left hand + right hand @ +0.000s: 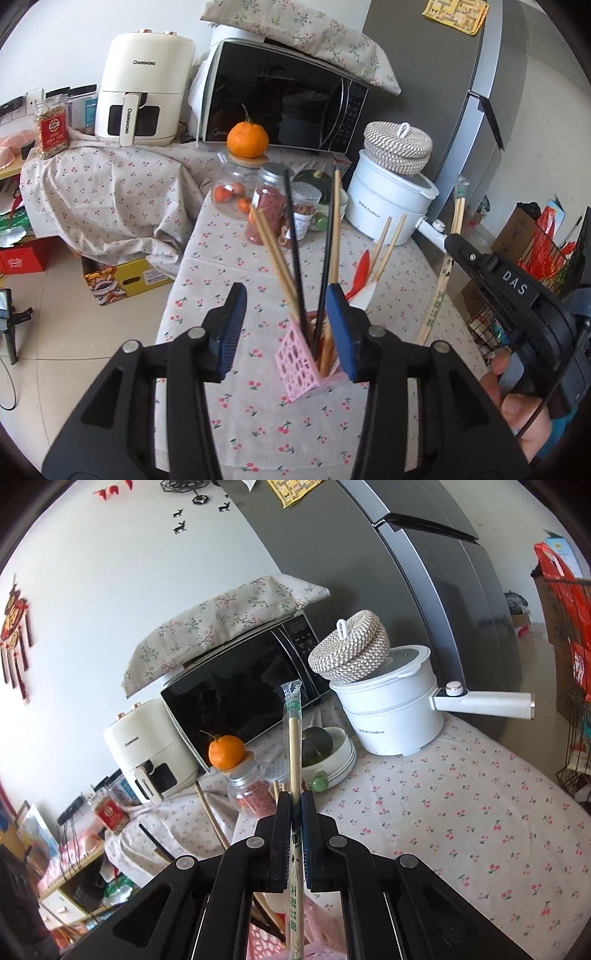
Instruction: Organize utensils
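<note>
A: From your left wrist, how far along are you?

B: Several chopsticks (275, 254) already stand in the pink holder (299, 360), which sits on the table (258, 417) towards its near edge. Your left gripper (286, 328) is spread around those sticks, its pads pressing nothing. A red spoon (360, 271) and two loose sticks (386, 243) wait further back, near the white pot (384, 210).

A: And from the right wrist?

B: Your right gripper (294, 808) is pressed together, pinching a wrapped chopstick pair (294, 734) above the holder's rim. So I judge you are midway: this pair still needs dropping in, then the rest.
</note>
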The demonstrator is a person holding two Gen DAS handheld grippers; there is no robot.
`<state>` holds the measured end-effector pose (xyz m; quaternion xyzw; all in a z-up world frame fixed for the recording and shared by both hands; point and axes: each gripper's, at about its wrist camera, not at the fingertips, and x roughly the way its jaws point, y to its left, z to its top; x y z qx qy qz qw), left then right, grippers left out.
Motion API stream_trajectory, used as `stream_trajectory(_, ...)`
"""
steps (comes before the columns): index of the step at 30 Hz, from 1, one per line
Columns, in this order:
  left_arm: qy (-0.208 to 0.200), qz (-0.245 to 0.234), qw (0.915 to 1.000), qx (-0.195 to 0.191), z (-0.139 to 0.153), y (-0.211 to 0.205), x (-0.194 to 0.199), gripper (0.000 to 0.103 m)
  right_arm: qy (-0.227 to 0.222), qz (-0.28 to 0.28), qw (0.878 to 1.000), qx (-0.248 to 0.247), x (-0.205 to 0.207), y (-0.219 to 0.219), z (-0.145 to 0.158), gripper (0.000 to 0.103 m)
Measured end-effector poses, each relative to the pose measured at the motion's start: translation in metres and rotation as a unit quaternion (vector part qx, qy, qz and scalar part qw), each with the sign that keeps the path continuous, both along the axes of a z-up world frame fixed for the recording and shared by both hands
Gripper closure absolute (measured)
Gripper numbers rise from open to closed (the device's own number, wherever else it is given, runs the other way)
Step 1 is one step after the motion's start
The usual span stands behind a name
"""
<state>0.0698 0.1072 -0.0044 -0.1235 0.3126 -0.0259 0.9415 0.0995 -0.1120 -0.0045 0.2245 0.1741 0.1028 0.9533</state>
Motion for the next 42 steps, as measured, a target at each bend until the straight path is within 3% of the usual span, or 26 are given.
stream_trajectory(7,0.026,0.000,0.9996,-0.010,-0.004,0.023,-0.006,0.053,-0.039,-0.065,0.997,0.011,0.001,0.030,-0.020,0.097)
stream_trajectory(14,0.032,-0.002,0.9990,-0.032,-0.004,0.030,-0.002,0.053,-0.099,-0.108,0.989,-0.011,-0.004,0.051,-0.014,0.097)
stream_trajectory(19,0.038,0.003,0.9988,-0.031,-0.007,0.031,0.002,0.050,-0.135,-0.114,0.982,-0.064,-0.012,0.068,-0.020,0.096)
stream_trajectory(23,0.041,0.007,0.9986,-0.034,-0.008,0.031,0.002,0.045,-0.127,-0.094,0.986,-0.059,-0.021,0.067,-0.032,0.093)
stream_trajectory(25,0.044,0.007,0.9985,-0.033,-0.009,0.030,0.003,0.044,-0.122,-0.083,0.987,-0.061,-0.025,0.065,-0.034,0.088)
stream_trajectory(29,0.047,0.002,0.9986,-0.022,-0.011,0.023,0.002,0.036,-0.110,-0.064,0.990,-0.061,-0.032,0.054,-0.030,0.066)
stream_trajectory(32,0.044,-0.005,0.9989,-0.013,-0.010,0.014,0.000,0.030,-0.098,-0.057,0.991,-0.067,-0.036,0.042,-0.022,0.056)
stream_trajectory(37,0.034,-0.009,0.9994,0.000,-0.005,-0.001,-0.008,0.020,-0.052,-0.053,0.992,-0.100,-0.037,0.020,-0.012,0.045)
stream_trajectory(42,0.031,-0.013,0.9994,0.013,-0.002,-0.017,-0.017,0.015,-0.029,-0.056,0.988,-0.138,-0.045,-0.006,-0.006,0.026)
